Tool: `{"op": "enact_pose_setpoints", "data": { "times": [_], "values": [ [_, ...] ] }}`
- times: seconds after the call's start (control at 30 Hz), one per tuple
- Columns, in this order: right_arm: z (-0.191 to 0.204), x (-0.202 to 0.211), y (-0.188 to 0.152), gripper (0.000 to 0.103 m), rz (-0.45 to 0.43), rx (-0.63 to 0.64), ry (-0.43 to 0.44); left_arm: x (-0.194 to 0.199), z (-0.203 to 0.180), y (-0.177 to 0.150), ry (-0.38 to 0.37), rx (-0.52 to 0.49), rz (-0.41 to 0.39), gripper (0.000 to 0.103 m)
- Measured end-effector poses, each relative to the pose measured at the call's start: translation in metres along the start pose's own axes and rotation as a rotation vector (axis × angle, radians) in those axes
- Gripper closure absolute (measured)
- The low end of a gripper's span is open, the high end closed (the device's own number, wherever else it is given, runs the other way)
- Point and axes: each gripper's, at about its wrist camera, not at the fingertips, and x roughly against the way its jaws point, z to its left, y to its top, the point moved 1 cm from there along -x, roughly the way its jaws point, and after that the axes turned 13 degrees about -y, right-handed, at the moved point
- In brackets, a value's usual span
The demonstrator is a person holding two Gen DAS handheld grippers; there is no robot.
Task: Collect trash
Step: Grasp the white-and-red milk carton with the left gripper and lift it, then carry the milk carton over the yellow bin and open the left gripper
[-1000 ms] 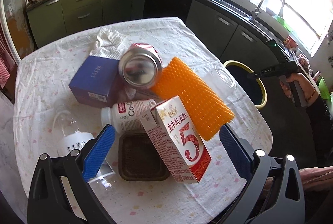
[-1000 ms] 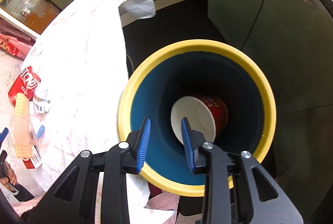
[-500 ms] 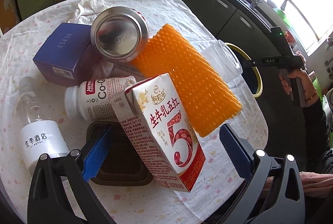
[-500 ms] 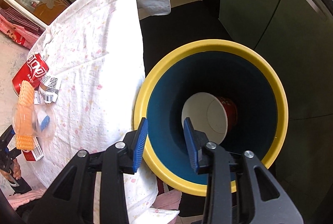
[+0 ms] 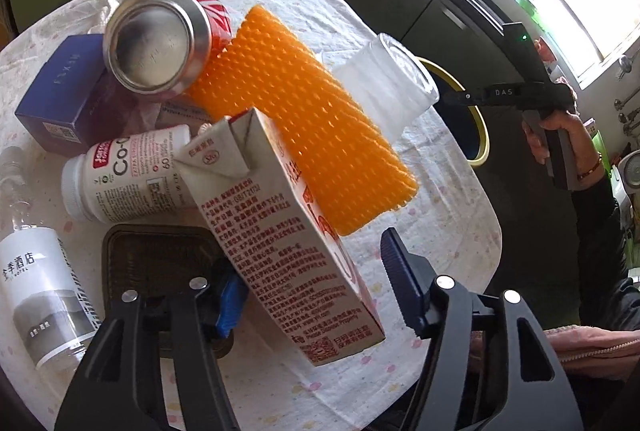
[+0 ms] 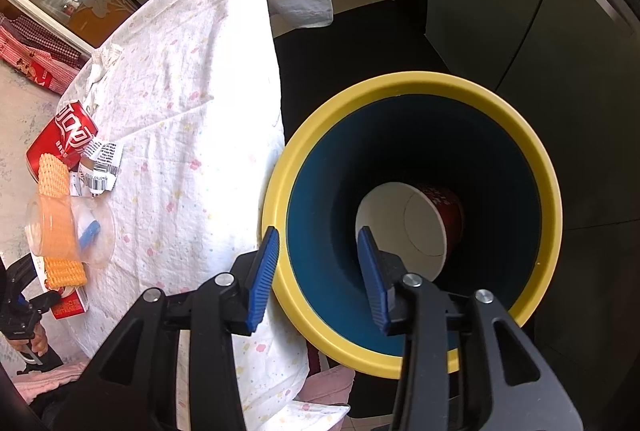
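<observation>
Left tongs (image 5: 316,291) of mine are closing around the milk carton (image 5: 288,227), which stands tilted between the blue pads; the right pad is still clear of it, and the left pad's contact I cannot tell. Behind the carton lie an orange foam net sleeve (image 5: 308,115), a red soda can (image 5: 160,39), a white supplement bottle (image 5: 124,179) and a clear plastic cup (image 5: 384,87) on the tablecloth (image 5: 440,199). Right tongs (image 6: 316,267) are easing apart with nothing between them, hanging over the yellow-rimmed bin (image 6: 544,167), where a red paper cup (image 6: 408,227) lies at the bottom
</observation>
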Motion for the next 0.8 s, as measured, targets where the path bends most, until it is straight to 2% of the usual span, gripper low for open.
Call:
{"op": "enact_pose_setpoints", "data": {
  "times": [0.07,0.13,0.2,0.47,0.63,0.8],
  "values": [
    [0.000,0.000,-0.001,0.064,-0.001,0.002,0.004,-0.009,0.000,-0.002,0.003,0.007,0.018,0.052],
    [-0.002,0.001,-0.003,0.064,-0.003,0.002,0.007,-0.010,0.001,-0.003,-0.019,0.014,0.019,0.055],
    [-0.004,0.002,-0.006,0.064,-0.007,-0.001,0.015,-0.006,-0.003,-0.005,0.005,-0.012,0.007,0.062],
    [-0.003,0.012,-0.019,0.064,-0.040,0.003,0.046,0.033,-0.028,-0.018,0.068,-0.134,-0.015,0.066],
    [-0.011,0.019,-0.029,0.064,-0.063,-0.017,0.047,0.046,-0.066,-0.008,0.029,-0.233,-0.041,0.067],
    [-0.038,0.037,-0.039,0.064,-0.104,-0.066,0.023,0.024,-0.117,0.028,-0.068,-0.350,-0.044,0.067]
  ]
}}
